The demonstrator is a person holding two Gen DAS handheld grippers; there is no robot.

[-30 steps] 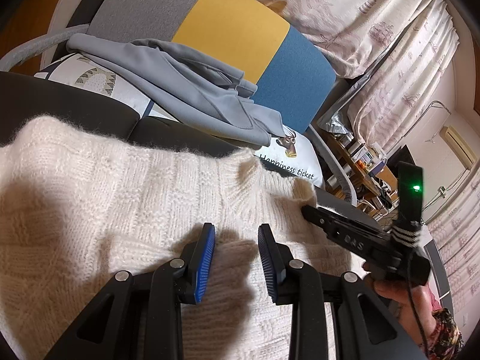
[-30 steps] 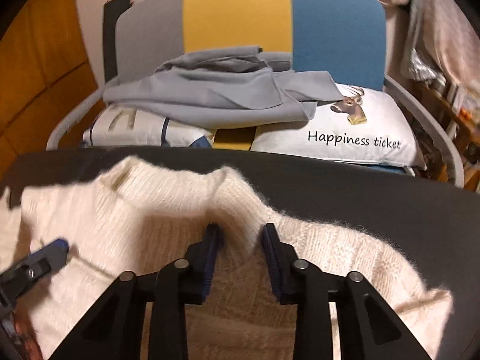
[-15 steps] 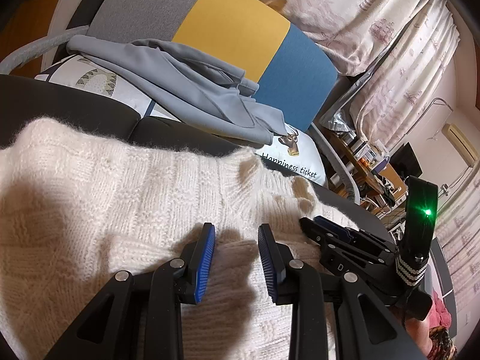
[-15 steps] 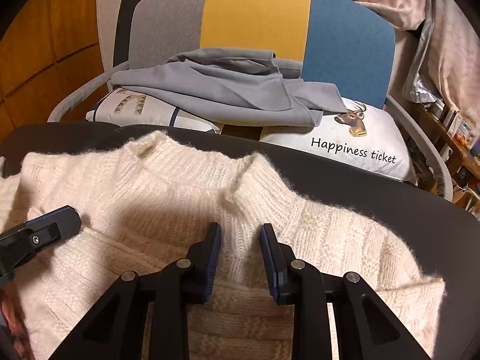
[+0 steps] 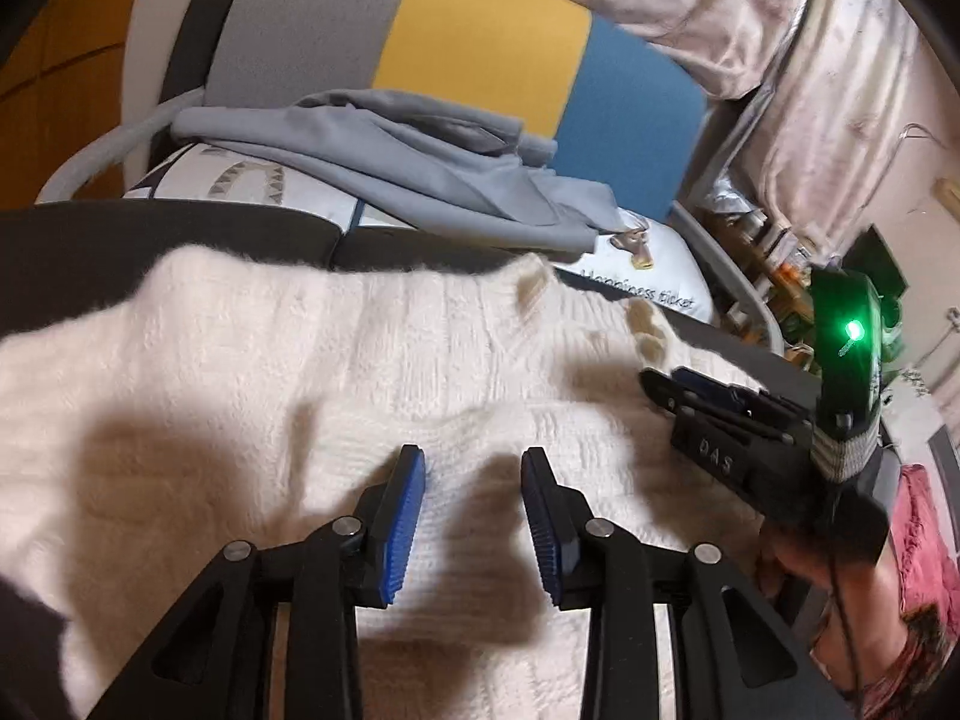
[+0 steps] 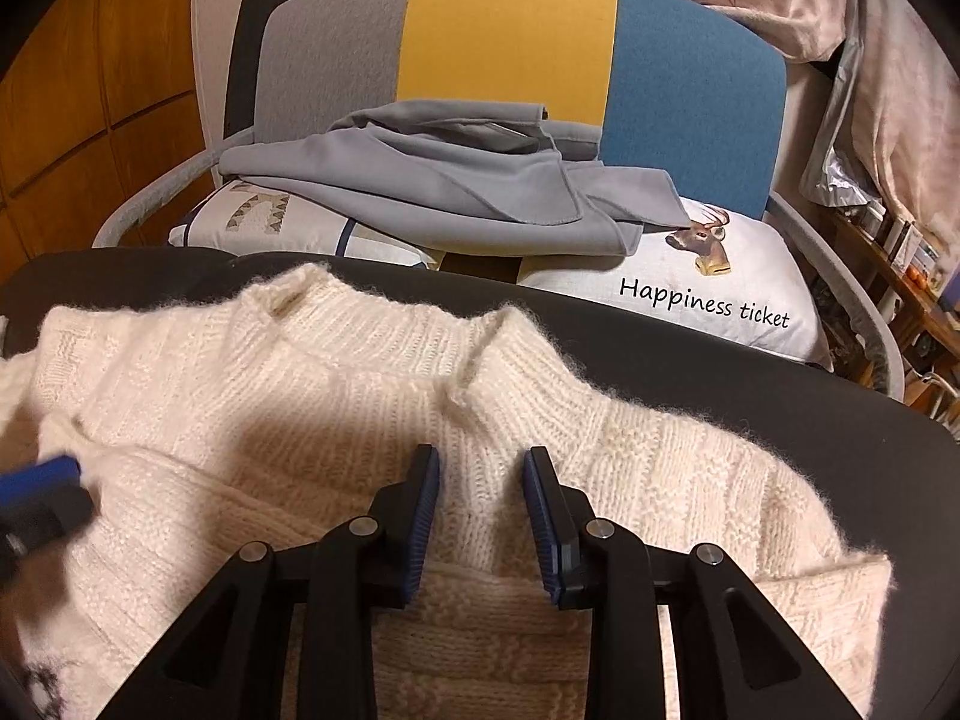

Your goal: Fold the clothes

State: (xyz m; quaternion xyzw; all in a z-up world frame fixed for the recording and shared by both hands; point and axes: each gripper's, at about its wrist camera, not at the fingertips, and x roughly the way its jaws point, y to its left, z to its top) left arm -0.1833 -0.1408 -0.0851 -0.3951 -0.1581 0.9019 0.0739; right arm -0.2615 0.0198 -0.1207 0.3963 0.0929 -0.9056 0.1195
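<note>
i see the dark counter (image 6: 750,384) with the cream knit sweater (image 6: 300,408) spread flat on it, collar toward the far edge, one sleeve folded across the body near the right edge. beyond the far edge: a chair (image 6: 510,42) in grey, yellow and blue, a grey garment (image 6: 456,192) heaped on its printed pillows (image 6: 738,294). my left claw (image 5: 474,516) hovers over the sweater body, jaws parted, nothing between them. my right claw (image 6: 483,516) sits just below the collar, jaws likewise parted, gripping nothing.
</note>
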